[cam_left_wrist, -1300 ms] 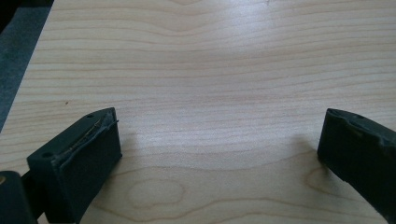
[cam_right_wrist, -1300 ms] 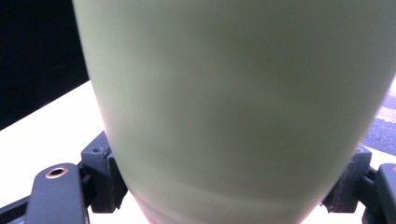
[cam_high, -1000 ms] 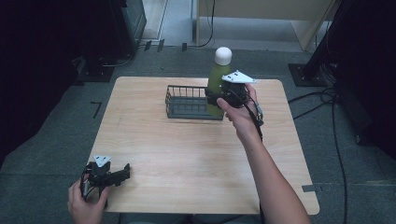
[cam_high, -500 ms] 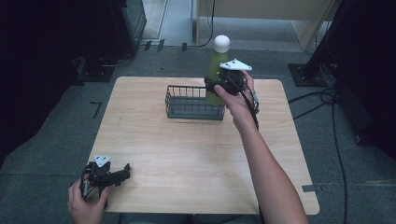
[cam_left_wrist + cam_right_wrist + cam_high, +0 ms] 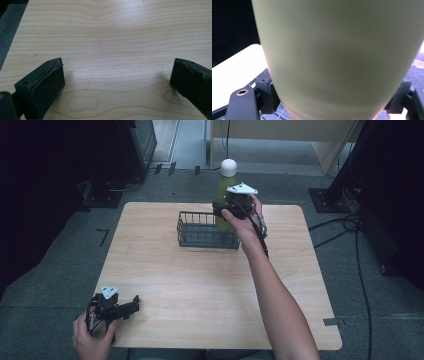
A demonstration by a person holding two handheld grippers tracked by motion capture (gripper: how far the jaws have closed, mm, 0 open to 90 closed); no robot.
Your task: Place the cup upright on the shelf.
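A pale green bottle (image 5: 222,190) with a round white cap (image 5: 228,167) stands upright in my right gripper (image 5: 226,215), which is shut on its body above the right end of a dark wire basket (image 5: 200,234). In the right gripper view the green bottle (image 5: 337,57) looms close, with a jaw pressed on each side and basket wires below it. My left gripper (image 5: 127,306) rests at the table's near left corner, open, held by a hand. In the left gripper view its jaws stand wide apart over bare wood, the gripper (image 5: 117,77) holding nothing.
The wooden table (image 5: 210,290) stands on grey carpet. Cables (image 5: 360,265) trail on the floor at the right. A pale cabinet (image 5: 280,140) and dark equipment stand beyond the far edge.
My right gripper has carried the green bottle leftward and slightly down, toward the basket's right end. The left gripper has stayed put.
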